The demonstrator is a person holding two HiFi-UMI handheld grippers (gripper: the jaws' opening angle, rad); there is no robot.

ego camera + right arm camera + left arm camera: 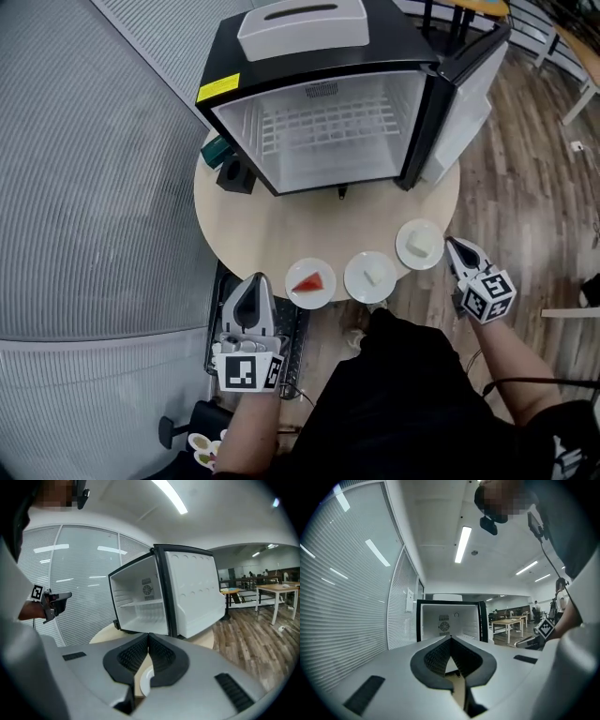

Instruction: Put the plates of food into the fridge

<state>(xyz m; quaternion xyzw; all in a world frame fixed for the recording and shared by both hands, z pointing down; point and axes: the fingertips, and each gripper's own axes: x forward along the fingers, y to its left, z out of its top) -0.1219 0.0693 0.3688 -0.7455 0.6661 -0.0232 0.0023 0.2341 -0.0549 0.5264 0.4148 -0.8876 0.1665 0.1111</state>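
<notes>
Three white plates lie in a row along the near edge of the round table [267,234]. One plate [310,282] bears a red slice, the middle plate [370,277] a pale piece, the right plate [419,245] another pale piece. Behind them stands the black mini fridge [319,141], door [469,94] swung open to the right and wire shelf [328,127] bare. My left gripper [252,281] is shut and empty, just left of the red-slice plate, off the table's edge. My right gripper [457,246] is shut and empty, right beside the right plate, whose rim [146,679] shows below its jaws.
A white box [300,26] rests on top of the fridge. A dark holder [234,174] and a green object [216,148] sit on the table left of the fridge. A black crate [292,328] stands under the table. Glass walls with blinds [84,187] run along the left; wood floor [525,187] lies right.
</notes>
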